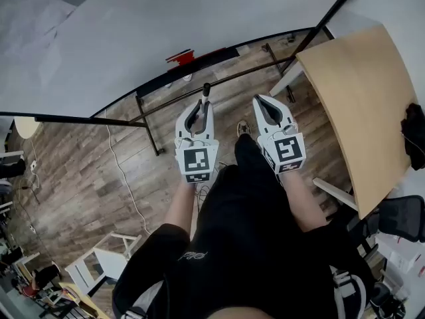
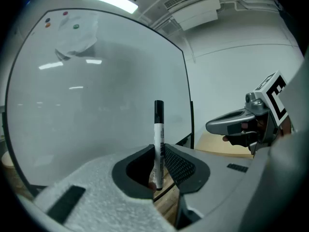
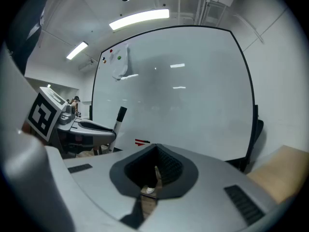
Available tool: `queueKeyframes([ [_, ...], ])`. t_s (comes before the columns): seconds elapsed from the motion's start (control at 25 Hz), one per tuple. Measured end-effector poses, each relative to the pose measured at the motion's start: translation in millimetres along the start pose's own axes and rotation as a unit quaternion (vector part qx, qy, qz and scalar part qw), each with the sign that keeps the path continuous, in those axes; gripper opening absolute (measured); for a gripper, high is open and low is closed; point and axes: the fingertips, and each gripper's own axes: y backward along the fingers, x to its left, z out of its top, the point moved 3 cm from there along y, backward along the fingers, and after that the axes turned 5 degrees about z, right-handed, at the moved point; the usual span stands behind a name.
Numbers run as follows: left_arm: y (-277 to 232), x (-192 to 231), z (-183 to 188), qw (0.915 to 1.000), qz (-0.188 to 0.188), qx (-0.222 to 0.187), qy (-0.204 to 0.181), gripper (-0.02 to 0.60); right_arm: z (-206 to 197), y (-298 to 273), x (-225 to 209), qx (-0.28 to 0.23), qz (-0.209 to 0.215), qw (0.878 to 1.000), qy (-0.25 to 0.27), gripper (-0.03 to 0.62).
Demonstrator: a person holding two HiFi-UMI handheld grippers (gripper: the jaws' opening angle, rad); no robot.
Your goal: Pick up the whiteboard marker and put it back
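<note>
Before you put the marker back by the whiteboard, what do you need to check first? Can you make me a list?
1. Marker held firmly: ok. The marker stands upright between the jaws of the left gripper.
2. Marker's black end up: ok, it points toward the ceiling.
3. Right gripper out of the way: ok. It sits off to the side, jaws together, with nothing in them.
4. Place to put it in sight: ok. The ledge under the whiteboard lies just ahead in the head view.
5. Free spot on the ledge: cannot tell. A red thing lies there, and the ledge beside it looks bare, but it is too small to be sure.
</note>
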Motion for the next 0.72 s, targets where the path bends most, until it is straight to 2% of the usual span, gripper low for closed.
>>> queueKeyframes([
  [0.24, -42.0, -5.4, 4.0, 0.9985, -0.016, 0.030, -0.043, 0.063, -11.7, -25.2, -36.5, 0.002, -0.004, 1.000, -0.016, 0.002],
  [0.36, -70.9, -3.7, 6.1, 0.9947, -0.025, 0.054, -0.084, 0.063, -18.4, -48.5, -58.4, 0.005, -0.003, 1.000, -0.031, 0.002],
  [0.6, -140.0, -1.5, -0.3, 0.9756, -0.036, 0.110, -0.186, 0.063, -38.9, -89.4, -106.0, 0.010, 0.000, 0.999, -0.050, 0.002],
  [0.72, -170.0, -5.4, -6.1, 0.9633, -0.062, 0.140, -0.221, 0.063, -52.1, -99.6, -129.9, 0.015, -0.005, 0.998, -0.067, 0.002],
])
